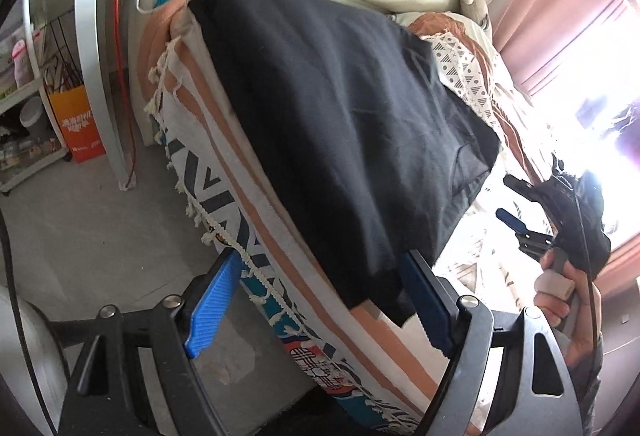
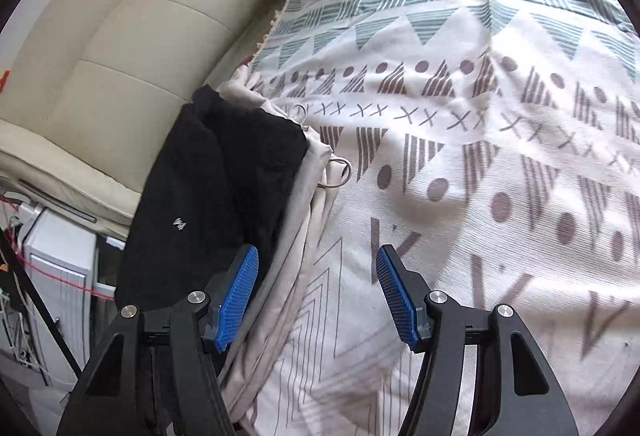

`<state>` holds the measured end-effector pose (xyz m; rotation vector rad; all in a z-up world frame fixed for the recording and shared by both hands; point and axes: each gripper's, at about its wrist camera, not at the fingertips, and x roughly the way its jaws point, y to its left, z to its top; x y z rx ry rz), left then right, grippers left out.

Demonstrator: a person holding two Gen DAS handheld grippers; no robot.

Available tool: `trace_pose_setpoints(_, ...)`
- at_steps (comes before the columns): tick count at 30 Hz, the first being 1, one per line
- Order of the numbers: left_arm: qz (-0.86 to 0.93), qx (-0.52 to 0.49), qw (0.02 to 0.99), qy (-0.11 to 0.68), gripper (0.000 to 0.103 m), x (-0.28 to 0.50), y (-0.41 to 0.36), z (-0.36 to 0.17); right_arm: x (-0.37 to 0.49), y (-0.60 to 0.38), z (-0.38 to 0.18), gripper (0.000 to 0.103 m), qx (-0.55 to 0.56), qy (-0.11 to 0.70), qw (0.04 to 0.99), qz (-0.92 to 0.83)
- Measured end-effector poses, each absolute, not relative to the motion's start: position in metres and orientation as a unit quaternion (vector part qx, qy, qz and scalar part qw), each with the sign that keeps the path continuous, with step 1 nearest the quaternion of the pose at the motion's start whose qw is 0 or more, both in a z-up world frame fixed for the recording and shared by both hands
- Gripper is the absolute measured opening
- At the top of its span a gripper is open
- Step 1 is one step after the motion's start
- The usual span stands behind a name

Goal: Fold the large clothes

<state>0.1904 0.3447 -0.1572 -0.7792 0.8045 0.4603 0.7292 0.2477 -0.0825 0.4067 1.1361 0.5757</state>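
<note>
Patterned throws cover the bed (image 2: 460, 163) we work over: a white one printed with grey dots, crosses and teal triangles, and along the near side a fringed blanket (image 1: 248, 220) in orange, white and dark chevrons that hangs over the edge toward the grey floor (image 1: 80, 228). Beyond both of our grippers a cream padded headboard (image 2: 132, 47) closes off the far end. Off to the left of our left gripper (image 1: 316, 300) stand a wire shelf, an orange paper bag (image 1: 82, 123) and a red cable running down beside a white unit; to its right, pink curtains (image 1: 560, 11) frame a window blown out with glare.

A large dark garment (image 1: 340, 115) lies spread flat on the bed straight ahead of our left gripper. Its near corner drapes just in front of the right blue pad; the left pad sits out past the blanket's fringe. We see the jaws standing wide with nothing pinched between them.

Our right gripper (image 2: 316, 296) hovers over the white throw, jaws apart and empty. Just ahead of its left finger sit a folded black garment (image 2: 216, 195) with a small white logo and a pale beige cloth (image 2: 308, 195) with metal rings beside it
</note>
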Motion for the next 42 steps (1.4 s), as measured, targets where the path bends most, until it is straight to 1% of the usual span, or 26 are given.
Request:
trace_pose_setpoints(7,0.217,-0.337,0.844,0.356,0.083,0.185,0.322,-0.113,0.691,0.216,-0.03,0.06,0.182,0.501,0.793,0.295)
trace_pose_setpoints(10,0.207,-0.322,0.858,0.343,0.087,0.183,0.307,-0.091,0.666,0.197,-0.007,0.06,0.163,0.487,0.804,0.299)
trace_pose_setpoints(11,0.206,-0.317,0.861,0.339,0.09,0.183,0.303,-0.085,0.656,0.189,0.003,0.06,0.155,0.478,0.811,0.298)
trace_pose_setpoints(12,0.204,-0.31,0.867,0.333,0.092,0.182,0.296,-0.077,0.647,0.183,0.011,0.067,0.151,0.471,0.817,0.298)
trace_pose_setpoints(15,0.194,-0.291,0.88,0.321,0.099,0.18,0.277,-0.058,0.619,0.161,0.033,0.08,0.139,0.45,0.831,0.296)
trace_pose_setpoints(17,0.186,-0.278,0.888,0.316,0.101,0.179,0.264,-0.048,0.598,0.148,0.044,0.082,0.125,0.442,0.839,0.292)
trace_pose_setpoints(22,0.166,-0.25,0.904,0.304,0.102,0.168,0.231,-0.024,0.543,0.12,0.07,0.083,0.102,0.408,0.86,0.288)
trace_pose_setpoints(26,0.156,-0.222,0.916,0.294,0.102,0.155,0.206,-0.005,0.493,0.1,0.092,0.087,0.086,0.377,0.878,0.281)
trace_pose_setpoints(29,0.146,-0.201,0.927,0.281,0.103,0.141,0.185,0.012,0.457,0.088,0.1,0.09,0.076,0.358,0.89,0.271)
trace_pose_setpoints(32,0.143,-0.177,0.936,0.27,0.103,0.127,0.166,0.026,0.426,0.077,0.104,0.103,0.063,0.338,0.902,0.262)
trace_pose_setpoints(36,0.136,-0.142,0.944,0.265,0.103,0.11,0.14,0.039,0.389,0.063,0.106,0.103,0.062,0.313,0.909,0.269)
trace_pose_setpoints(42,0.115,-0.124,0.952,0.254,0.103,0.086,0.113,0.05,0.337,0.041,0.099,0.103,0.045,0.297,0.922,0.244)
